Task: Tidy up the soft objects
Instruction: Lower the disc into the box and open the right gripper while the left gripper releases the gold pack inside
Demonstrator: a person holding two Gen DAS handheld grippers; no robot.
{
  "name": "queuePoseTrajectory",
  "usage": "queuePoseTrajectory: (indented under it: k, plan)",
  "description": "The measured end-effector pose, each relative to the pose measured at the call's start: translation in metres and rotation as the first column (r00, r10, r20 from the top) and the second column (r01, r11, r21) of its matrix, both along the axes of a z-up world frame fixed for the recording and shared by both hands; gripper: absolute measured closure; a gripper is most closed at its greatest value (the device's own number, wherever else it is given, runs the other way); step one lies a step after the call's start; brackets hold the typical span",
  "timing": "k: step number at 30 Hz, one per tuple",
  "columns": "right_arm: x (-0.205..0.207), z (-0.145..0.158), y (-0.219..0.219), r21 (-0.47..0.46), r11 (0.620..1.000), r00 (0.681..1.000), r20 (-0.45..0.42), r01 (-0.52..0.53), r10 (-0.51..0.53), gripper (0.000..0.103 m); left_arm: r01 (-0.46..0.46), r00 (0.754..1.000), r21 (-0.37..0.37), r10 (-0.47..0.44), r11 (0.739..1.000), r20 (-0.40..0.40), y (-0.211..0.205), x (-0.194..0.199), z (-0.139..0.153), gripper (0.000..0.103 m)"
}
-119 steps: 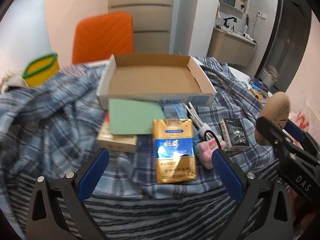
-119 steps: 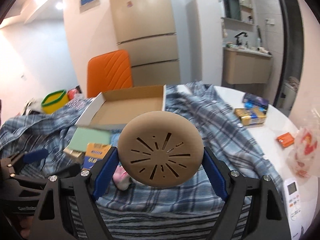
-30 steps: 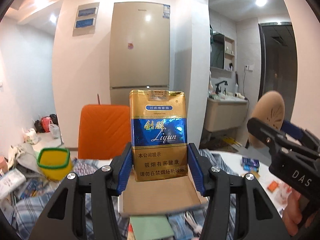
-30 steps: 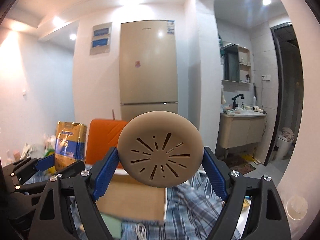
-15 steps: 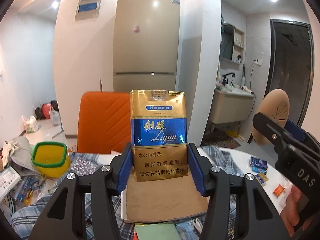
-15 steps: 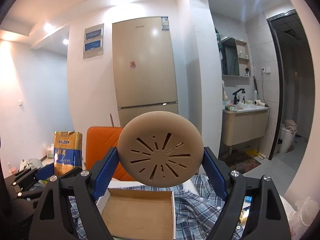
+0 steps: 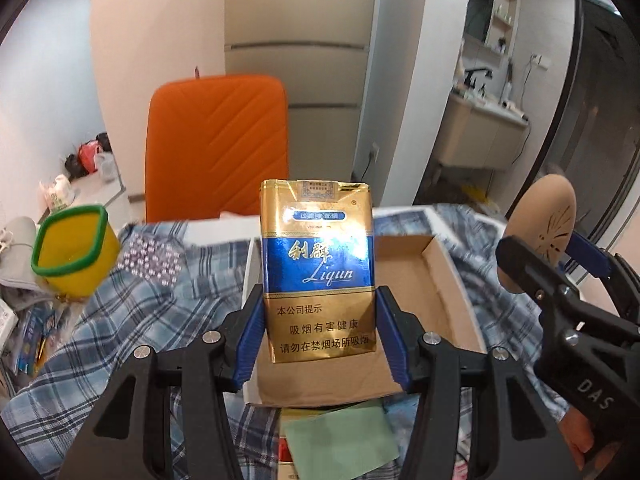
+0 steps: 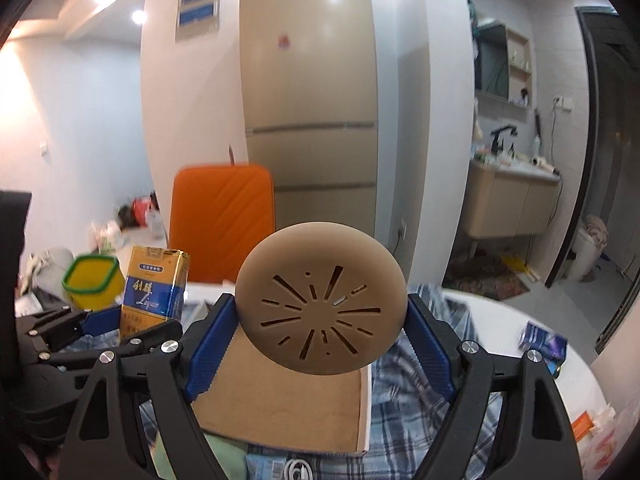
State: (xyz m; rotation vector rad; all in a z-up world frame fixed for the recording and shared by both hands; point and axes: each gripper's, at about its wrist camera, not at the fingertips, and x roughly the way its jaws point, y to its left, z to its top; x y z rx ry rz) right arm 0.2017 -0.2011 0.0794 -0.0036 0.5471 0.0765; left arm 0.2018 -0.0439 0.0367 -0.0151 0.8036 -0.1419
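Left tool (image 7: 320, 338): pinching the gold-and-blue cigarette pack (image 7: 318, 268) by its side edges, upright, so it can drop flat into the box.
Right tool (image 8: 318, 330): pinching the tan slotted disc (image 8: 320, 300) across its rim, face toward the camera.
Cardboard box (image 7: 452, 280): open and bare on the plaid cloth (image 7: 132, 312) over the desk, just beyond both loads; likely the collecting spot.
Green sheet (image 7: 340, 436): near edge, below the box.

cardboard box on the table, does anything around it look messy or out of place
The shallow cardboard box sits on a rumpled blue plaid cloth rather than on a flat surface, and a pale green paper sheet lies loose at its near edge. The box looks undamaged and empty where visible; both grippers block part of its floor.
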Motion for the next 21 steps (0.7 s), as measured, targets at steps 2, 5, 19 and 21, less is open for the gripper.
queuePoseTrajectory:
  k: [2, 5, 19, 21]
  plan:
    - [0.011, -0.014, 0.000, 0.001, 1.000, 0.998, -0.063, -0.012, 0.012, 0.018, -0.010, 1.000, 0.007, 0.010, 1.000, -0.028, 0.002, 0.005, -0.007, 0.051]
    - [0.028, -0.032, -0.003, 0.016, 0.999, 0.987, -0.157, -0.037, 0.039, 0.018, -0.002, 0.998, -0.006, 0.002, 1.000, -0.061, 0.002, 0.010, -0.017, 0.051]
    - [0.051, -0.105, 0.017, -0.062, 0.995, 0.923, -0.381, -0.077, 0.047, 0.018, -0.010, 0.986, 0.020, 0.013, 1.000, -0.167, 0.004, 0.025, -0.052, 0.050]
    - [0.052, -0.110, 0.018, -0.068, 0.994, 0.919, -0.390, -0.084, 0.051, 0.018, -0.011, 0.986, 0.019, 0.014, 1.000, -0.166, 0.005, 0.026, -0.053, 0.050]
